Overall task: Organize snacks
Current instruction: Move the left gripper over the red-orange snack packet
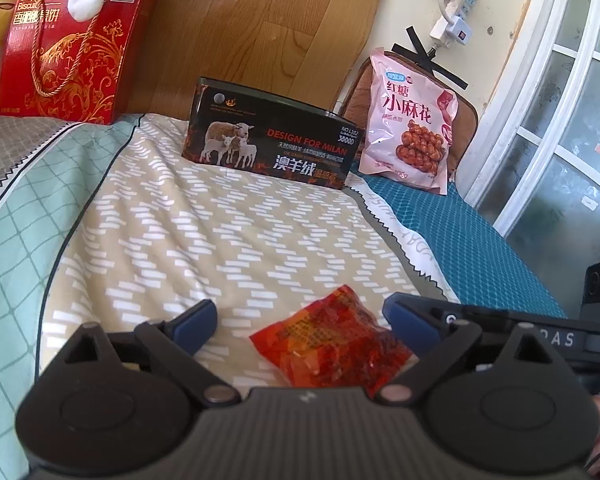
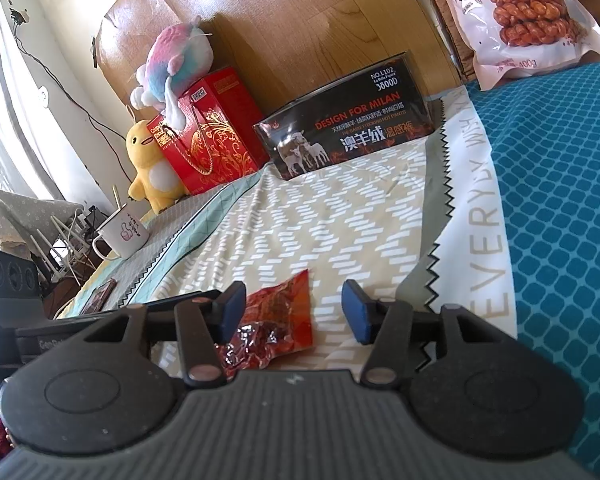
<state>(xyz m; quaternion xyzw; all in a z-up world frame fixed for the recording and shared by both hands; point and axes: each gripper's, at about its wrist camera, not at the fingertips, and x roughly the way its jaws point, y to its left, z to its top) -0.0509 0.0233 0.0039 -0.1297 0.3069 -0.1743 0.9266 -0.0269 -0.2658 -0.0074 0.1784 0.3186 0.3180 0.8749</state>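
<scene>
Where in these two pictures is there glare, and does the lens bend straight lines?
Right wrist view: sunlight glares on the wooden headboard and washes out the window at the left edge. Left wrist view: light is even, but the fisheye bends the door frame into a curve.

Black box (image 1: 274, 138): "DESIGN FOR MILAN"; red box (image 1: 66, 54): seemingly "Crispy Cashew".

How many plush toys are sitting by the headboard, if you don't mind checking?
2: a yellow plush beside the red gift box, and a pastel plush on top of that box. Others may be hidden.
</scene>
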